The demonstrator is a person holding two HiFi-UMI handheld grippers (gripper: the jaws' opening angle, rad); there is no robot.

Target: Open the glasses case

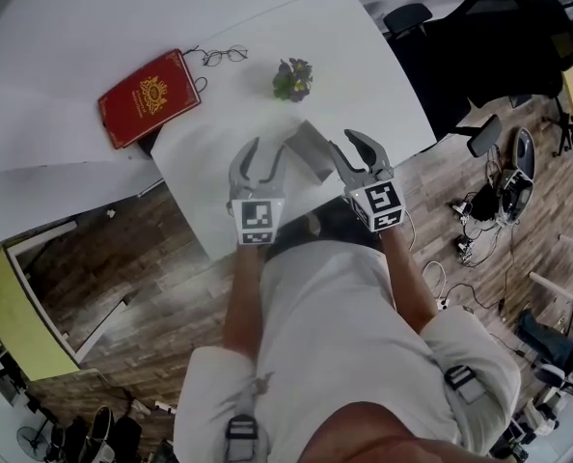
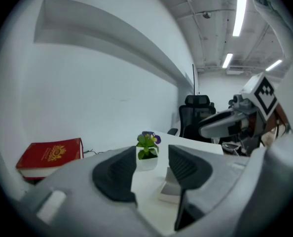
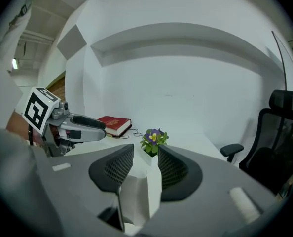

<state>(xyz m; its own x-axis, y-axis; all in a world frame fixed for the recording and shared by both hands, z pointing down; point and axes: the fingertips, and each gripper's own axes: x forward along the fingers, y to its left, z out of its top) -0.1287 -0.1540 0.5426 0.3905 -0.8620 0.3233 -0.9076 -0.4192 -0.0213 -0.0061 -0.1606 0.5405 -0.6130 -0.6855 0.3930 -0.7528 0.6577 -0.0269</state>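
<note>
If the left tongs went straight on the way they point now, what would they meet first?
Probably the small potted plant: it shows in the gap between the open left tongs. The glasses case lies lower, right of that line. Depth is unclear; the table top might come first.
</note>
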